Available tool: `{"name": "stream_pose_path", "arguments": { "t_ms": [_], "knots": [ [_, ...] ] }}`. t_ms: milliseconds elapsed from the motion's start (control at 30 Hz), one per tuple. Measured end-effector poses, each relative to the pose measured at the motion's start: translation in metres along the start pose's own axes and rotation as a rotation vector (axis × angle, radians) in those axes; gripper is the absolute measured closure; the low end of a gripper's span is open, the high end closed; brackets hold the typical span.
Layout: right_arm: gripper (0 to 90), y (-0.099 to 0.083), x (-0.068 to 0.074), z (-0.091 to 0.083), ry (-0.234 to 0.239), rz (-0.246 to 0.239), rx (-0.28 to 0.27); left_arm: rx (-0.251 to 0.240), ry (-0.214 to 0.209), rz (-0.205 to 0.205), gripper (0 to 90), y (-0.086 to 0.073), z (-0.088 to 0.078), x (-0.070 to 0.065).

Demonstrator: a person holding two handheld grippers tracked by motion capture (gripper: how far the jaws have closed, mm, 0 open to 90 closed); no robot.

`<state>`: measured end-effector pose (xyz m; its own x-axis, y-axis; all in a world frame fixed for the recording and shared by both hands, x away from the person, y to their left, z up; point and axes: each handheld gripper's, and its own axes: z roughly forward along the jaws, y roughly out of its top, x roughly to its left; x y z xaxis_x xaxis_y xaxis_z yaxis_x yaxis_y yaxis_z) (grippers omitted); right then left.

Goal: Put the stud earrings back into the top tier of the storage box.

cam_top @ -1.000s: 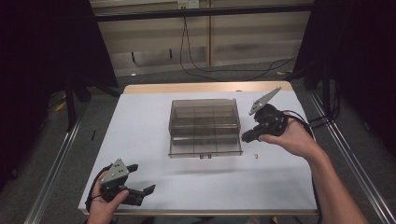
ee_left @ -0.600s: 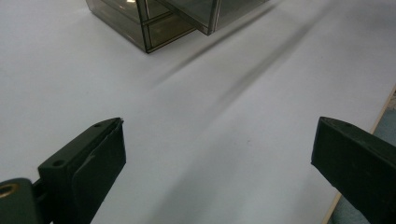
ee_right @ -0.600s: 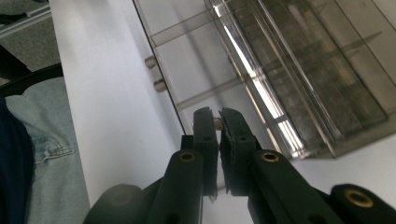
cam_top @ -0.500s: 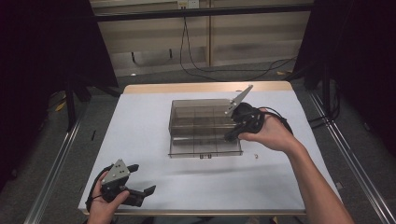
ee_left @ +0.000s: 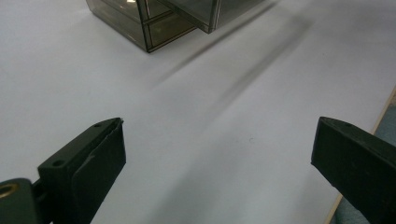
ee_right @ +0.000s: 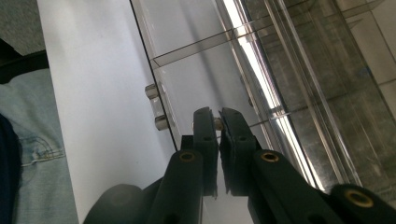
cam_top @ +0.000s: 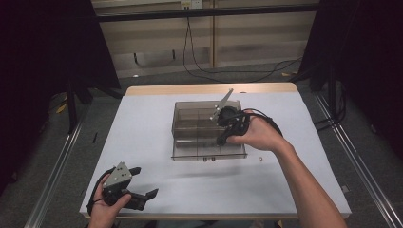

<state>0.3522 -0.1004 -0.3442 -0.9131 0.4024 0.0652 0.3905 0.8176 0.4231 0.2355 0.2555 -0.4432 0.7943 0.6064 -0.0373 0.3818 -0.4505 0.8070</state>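
Observation:
A smoky clear plastic compartment box point(cam_top: 192, 129) lies in the middle of the white table point(cam_top: 142, 128), and its corner point(ee_left: 154, 23) is in the left gripper view. My right gripper point(cam_top: 221, 140) hangs over the box's front right part, pointing down into a compartment point(ee_right: 196, 79). Its jaws point(ee_right: 218, 114) are shut, with a small pale metal piece point(ee_right: 216, 123) pinched between the tips. My left gripper point(cam_top: 142, 183) rests near the table's front left edge. It stands wide open point(ee_left: 219, 135) with bare table between the fingers.
A tiny metal piece point(cam_top: 260, 159) lies on the table just right of the box's front corner. Two round latches point(ee_right: 156, 105) sit on the box's front wall. Cables run across the floor behind the table. A wooden strip edges the far side.
My right gripper has moved left, from beside the box's right wall to over its front right compartments, jaws staying shut. The left gripper has not moved.

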Motion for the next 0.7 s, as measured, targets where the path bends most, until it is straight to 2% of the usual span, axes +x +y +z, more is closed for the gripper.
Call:
{"name": "stream_pose_path", "arguments": {
  "t_ms": [33, 233, 300, 467, 700],
  "knots": [
    [85.9, 0.004, 0.002, 0.004, -0.004, -0.006, 0.022, -0.008, -0.002, -0.001, 3.0, 0.000, 0.000, -0.001],
    [85.8, 0.013, 0.004, 0.011, 0.003, -0.019, 0.042, -0.008, -0.001, 0.001, 3.0, 0.000, -0.001, -0.001],
    [85.8, 0.019, 0.005, 0.017, -0.004, -0.027, 0.066, -0.006, 0.000, 0.002, 3.0, 0.000, -0.002, 0.000],
    [85.8, 0.023, 0.004, 0.028, -0.009, -0.043, 0.110, -0.006, 0.002, 0.001, 3.0, 0.000, -0.001, 0.000],
    [85.8, 0.028, 0.003, 0.039, -0.007, -0.056, 0.140, -0.006, -0.004, 0.001, 3.0, 0.000, 0.000, -0.001]
  ]
}}
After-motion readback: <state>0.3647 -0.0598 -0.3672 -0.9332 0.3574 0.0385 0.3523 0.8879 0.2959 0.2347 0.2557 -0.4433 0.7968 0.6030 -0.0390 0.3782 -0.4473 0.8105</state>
